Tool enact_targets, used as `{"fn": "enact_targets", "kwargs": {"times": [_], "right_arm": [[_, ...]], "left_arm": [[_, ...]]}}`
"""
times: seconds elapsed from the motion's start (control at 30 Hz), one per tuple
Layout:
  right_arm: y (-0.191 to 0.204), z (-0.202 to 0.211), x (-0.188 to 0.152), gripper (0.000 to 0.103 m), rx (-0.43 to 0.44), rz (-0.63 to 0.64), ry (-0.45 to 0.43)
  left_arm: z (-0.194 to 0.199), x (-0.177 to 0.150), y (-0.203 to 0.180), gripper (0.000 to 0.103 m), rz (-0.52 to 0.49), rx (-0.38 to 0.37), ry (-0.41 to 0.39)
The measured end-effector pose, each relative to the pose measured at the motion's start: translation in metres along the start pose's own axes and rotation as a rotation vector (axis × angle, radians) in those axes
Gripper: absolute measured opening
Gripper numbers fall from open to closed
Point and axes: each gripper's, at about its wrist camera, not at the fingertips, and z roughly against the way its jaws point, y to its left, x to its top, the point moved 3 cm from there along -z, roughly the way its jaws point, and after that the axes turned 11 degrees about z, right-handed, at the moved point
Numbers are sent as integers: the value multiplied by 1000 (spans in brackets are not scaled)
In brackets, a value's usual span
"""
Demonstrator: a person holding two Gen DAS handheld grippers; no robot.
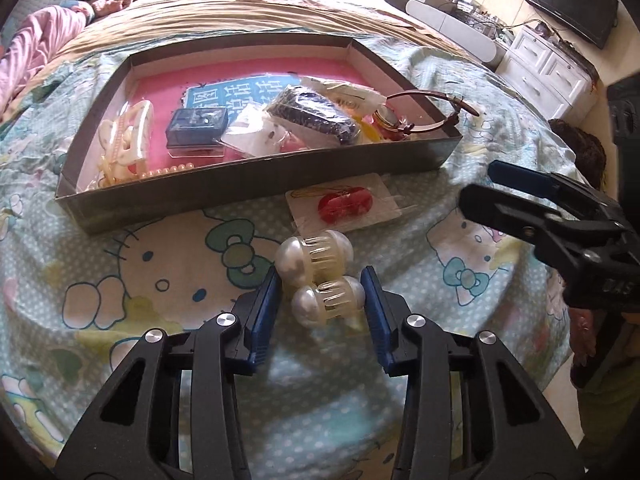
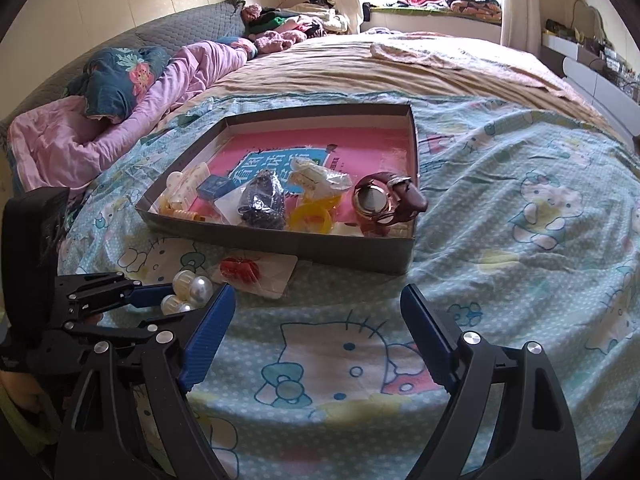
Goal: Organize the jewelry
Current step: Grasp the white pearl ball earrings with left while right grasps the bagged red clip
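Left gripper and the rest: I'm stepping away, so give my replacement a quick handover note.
Left gripper: shut on the pearl hair clip, which lies on the bedspread.
Right gripper: open, empty, above the bedspread.
Box: already holds a watch, white hair claw, small blue case and bagged pieces.
Left: pearl clip and the carded red charm in front of the box.

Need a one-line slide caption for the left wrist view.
Left gripper shut on pearl hair clip lying on the bedspread, in front of the jewelry tray.
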Motion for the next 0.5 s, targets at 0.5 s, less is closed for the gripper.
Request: {"fn": "enact_targets", "kwargs": {"times": [0.5], "right_arm": [[27,-63,9,85,90,-87,91]], "left_arm": [[41,14,30,26,131,-40,-117]]}}
